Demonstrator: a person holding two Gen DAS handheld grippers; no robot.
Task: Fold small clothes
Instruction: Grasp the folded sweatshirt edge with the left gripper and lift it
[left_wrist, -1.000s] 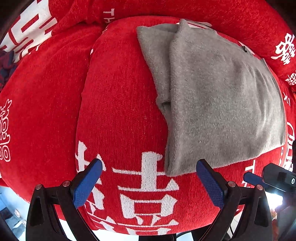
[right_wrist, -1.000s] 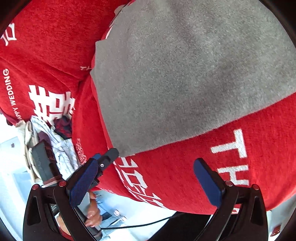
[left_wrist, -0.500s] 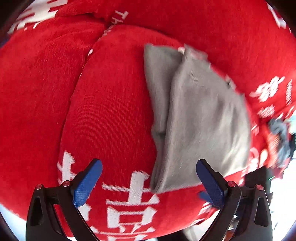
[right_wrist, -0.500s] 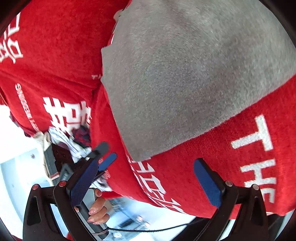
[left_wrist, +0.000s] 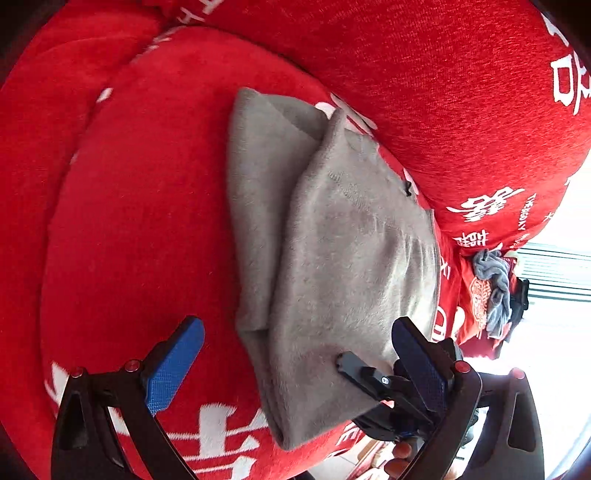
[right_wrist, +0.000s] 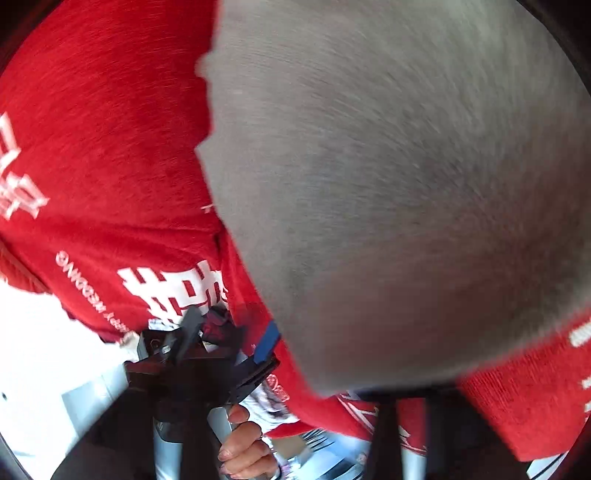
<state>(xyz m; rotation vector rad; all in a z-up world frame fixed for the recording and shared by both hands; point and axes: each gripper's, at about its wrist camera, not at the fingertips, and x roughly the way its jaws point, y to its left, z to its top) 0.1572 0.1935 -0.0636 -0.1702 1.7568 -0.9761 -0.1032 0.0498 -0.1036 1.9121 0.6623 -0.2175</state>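
Across the frame's centre, a folded grey fleece garment (left_wrist: 332, 258) lies on a red knitted cushion (left_wrist: 140, 221).
Left gripper (left_wrist: 295, 365) gapes wide over its lower hem; right gripper (left_wrist: 373, 380) meets that corner, jaw state unclear; bare red space lies left.

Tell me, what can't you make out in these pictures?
Left wrist view: the left gripper half covers the right gripper; open or shut unclear.
Right wrist view: the grey garment is motion-blurred and fills the frame, hiding the right gripper's fingers.
Left wrist view: far clothes pile too small.
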